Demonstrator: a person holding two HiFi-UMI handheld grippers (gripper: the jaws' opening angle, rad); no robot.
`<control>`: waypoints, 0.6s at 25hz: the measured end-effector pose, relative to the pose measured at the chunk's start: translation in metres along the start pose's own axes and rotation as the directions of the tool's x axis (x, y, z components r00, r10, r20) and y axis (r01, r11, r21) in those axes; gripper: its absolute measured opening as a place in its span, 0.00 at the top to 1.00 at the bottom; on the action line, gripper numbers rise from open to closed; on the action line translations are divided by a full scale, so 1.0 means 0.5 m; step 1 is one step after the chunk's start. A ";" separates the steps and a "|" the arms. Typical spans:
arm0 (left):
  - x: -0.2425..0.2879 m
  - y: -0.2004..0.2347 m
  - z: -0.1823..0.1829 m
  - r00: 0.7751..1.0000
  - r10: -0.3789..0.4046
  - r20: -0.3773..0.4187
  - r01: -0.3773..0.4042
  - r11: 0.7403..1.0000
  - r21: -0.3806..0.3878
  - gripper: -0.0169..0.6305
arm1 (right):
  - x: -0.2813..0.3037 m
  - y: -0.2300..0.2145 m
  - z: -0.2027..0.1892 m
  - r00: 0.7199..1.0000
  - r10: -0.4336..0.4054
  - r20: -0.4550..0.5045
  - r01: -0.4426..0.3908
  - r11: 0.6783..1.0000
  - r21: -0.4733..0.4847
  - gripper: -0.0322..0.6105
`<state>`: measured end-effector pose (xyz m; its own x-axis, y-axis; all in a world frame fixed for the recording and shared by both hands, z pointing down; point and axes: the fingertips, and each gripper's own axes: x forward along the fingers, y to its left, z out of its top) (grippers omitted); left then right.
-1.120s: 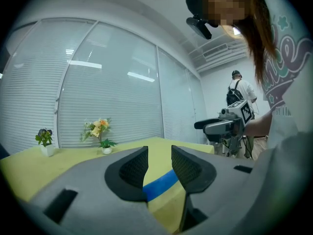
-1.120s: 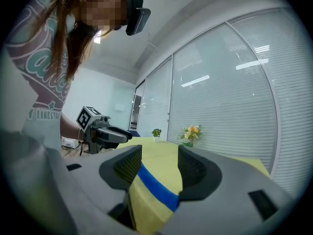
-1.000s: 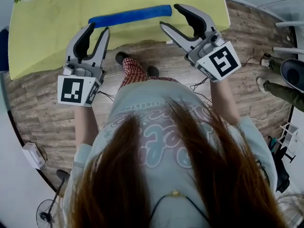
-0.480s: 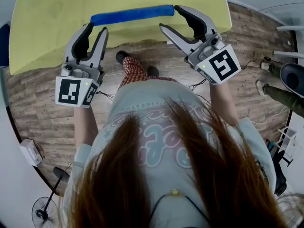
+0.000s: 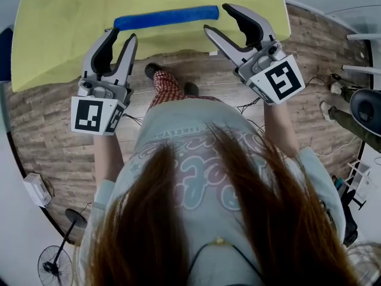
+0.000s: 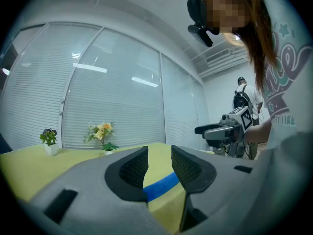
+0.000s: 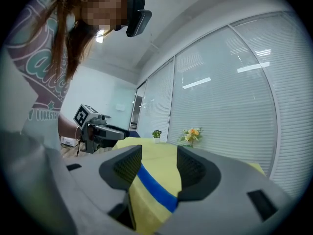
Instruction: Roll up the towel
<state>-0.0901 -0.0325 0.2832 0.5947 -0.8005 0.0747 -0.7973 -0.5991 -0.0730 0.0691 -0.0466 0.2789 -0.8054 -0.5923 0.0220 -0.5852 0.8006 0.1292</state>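
Nothing much has changed over the last second. Both hands hold station, and the towel [image 5: 165,18] hasn't shifted. It lies as a tight blue tube along the near edge of the yellow tabletop [image 5: 71,22].

The left hand-held gripper [image 5: 122,36] sits just off the tube's left end with its jaws moderately apart and nothing between the pads. In its own view the blue roll [image 6: 161,186] shows through the gap, further out. The right hand-held gripper [image 5: 216,17] is by the right end, its jaws a bit wider and also empty. From the head view I can't tell whether a tip touches the roll.

My read is that the roll is done or as good as done. No grip is on it and it isn't springing open, so I'd call this the release and hold-off phase.

For writing, the marker cubes [image 5: 95,115] [image 5: 280,79] carry only black-and-white square patterns. The shirt print is warped and cut off, so I can't read it reliably. I see no brand marks on the towel or the tabletop.
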 end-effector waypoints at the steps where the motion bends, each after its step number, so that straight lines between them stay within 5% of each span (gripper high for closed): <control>1: 0.000 0.000 0.000 1.000 -0.001 0.000 0.001 1.000 0.002 0.79 | 0.000 0.000 0.001 1.000 -0.001 0.000 0.001 1.000 -0.007 0.61; 9: -0.003 -0.008 0.002 1.000 -0.005 0.000 0.005 1.000 0.012 0.79 | -0.002 0.018 0.005 1.000 0.024 0.020 -0.024 1.000 0.001 0.66; 15: -0.008 -0.008 0.006 1.000 0.017 0.019 -0.018 0.999 0.028 0.90 | -0.002 0.015 0.008 0.999 0.004 0.039 -0.004 1.000 0.004 0.86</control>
<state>-0.0889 -0.0269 0.2801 0.5828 -0.8107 0.0549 -0.8044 -0.5852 -0.1025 0.0652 -0.0396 0.2761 -0.8109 -0.5849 -0.0158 -0.5820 0.8035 0.1255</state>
